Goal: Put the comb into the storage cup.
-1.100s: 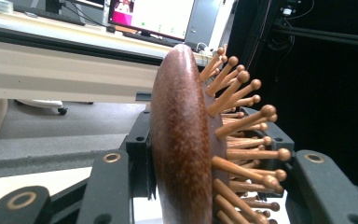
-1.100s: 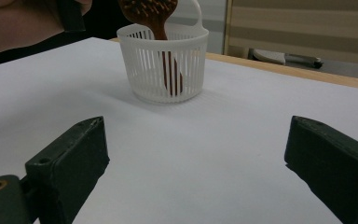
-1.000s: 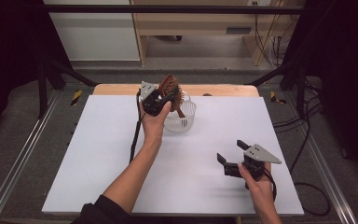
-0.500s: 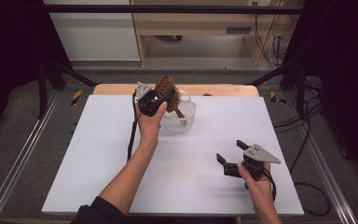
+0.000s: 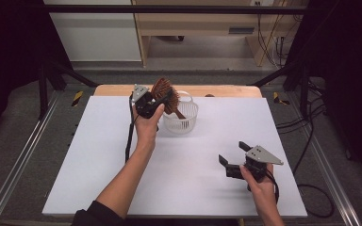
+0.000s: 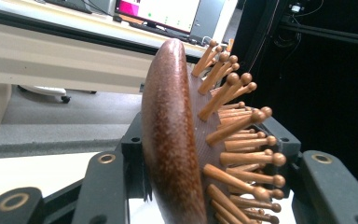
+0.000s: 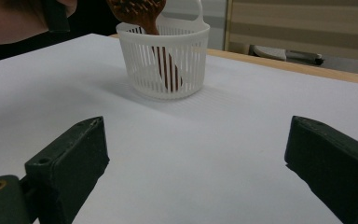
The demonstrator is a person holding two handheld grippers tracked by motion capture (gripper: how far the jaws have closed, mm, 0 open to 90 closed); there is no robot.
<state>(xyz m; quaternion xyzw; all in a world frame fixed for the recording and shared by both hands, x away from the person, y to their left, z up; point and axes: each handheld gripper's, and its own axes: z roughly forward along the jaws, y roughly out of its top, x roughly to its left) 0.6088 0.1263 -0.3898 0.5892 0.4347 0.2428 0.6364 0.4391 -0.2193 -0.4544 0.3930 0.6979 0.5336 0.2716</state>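
Left gripper, jaws part-open and just easing wider around the wooden hairbrush head, stands its handle in the white basket at the counter's 12 o'clock; right gripper rests wide open, empty, at 4 o'clock.

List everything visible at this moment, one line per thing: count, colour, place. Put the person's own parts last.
Hairbrush: one, reddish-brown wood with pegs, head between the left gripper's jaws, handle down inside the basket.
Basket: one, white slatted plastic, far middle of the table.
Table: one, white top with a wooden far edge.
Left gripper: one, black, raised at the basket, jaws just opening around the brush head.
Right gripper: one, black with grey plate, near right of the table, jaws open and empty.
Forearms: two, entering from the bottom.
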